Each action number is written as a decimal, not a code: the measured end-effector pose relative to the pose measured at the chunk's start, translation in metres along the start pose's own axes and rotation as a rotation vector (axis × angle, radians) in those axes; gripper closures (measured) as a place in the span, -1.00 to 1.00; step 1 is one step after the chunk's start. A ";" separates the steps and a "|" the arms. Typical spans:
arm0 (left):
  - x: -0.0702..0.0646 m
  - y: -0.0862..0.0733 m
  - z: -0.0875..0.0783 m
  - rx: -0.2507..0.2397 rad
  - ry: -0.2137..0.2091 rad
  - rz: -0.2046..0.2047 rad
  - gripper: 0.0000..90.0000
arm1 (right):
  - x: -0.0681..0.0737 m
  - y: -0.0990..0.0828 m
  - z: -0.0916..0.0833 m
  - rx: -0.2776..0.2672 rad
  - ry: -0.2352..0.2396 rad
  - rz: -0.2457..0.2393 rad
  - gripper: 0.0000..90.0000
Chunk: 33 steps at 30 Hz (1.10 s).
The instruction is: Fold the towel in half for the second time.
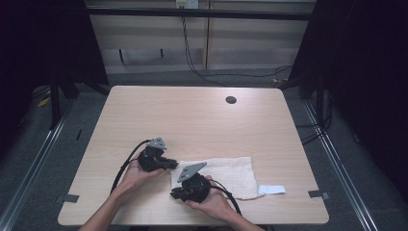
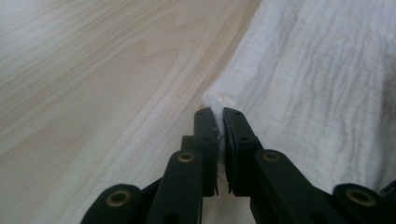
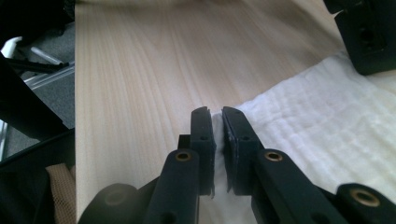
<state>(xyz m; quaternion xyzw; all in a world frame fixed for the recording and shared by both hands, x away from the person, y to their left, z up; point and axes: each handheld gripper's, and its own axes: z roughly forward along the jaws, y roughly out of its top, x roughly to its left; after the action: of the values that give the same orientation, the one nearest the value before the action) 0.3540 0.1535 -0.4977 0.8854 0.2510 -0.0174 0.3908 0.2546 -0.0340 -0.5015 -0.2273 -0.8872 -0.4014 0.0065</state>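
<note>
Left claw [image 2: 219,130] is clamping a corner of the cloth [image 2: 317,88]: a white fold is showing between the two black jaws, pinched tight. Right claw [image 3: 218,133] is likewise gripping the cloth's edge, with a thin strip of white fabric sitting between its jaws. From the high view, the left claw [image 1: 169,163] is holding the cloth's far left corner and the right claw [image 1: 176,193] the near left corner, so both grips are lying on the same short edge.

The cloth [image 1: 226,174] is lying flat on the worktop [image 1: 192,115], toward the near side, right of centre, with a small white tag [image 1: 272,189] sticking out at its near right corner. The rest of the worktop is bare apart from a dark round hole [image 1: 231,99] near the far edge.

Judgement: the step in hand appears to be a fold, carrying the left edge across to the right one (a lift to shake it out cannot be ruled out). To do it well:

- Both hands should be rising together, keeping the held edge taut and level.
- Each bite is shallow, taken at the very corner; pulling sideways hard risks slipping the fabric out.
- The edge should be travelling straight along the cloth's length, so corners are landing on corners.
- Release should be coming only once the edge is resting flat.
</note>
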 end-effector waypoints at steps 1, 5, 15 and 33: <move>0.000 0.000 -0.001 -0.006 -0.004 -0.005 0.89 | 0.000 0.000 0.000 0.000 0.006 0.003 0.86; 0.002 0.000 -0.007 -0.024 -0.019 -0.013 0.89 | 0.002 0.002 -0.003 0.002 0.020 0.003 0.87; 0.003 0.002 -0.012 -0.060 -0.030 -0.037 0.89 | 0.000 0.006 -0.010 -0.032 0.038 0.025 0.87; 0.006 0.010 -0.026 -0.117 -0.028 -0.069 0.89 | -0.001 0.021 -0.025 -0.104 0.045 0.013 0.87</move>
<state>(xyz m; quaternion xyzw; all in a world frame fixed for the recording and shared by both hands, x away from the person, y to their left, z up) 0.3598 0.1685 -0.4745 0.8516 0.2765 -0.0285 0.4444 0.2601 -0.0405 -0.4694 -0.2240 -0.8633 -0.4519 0.0172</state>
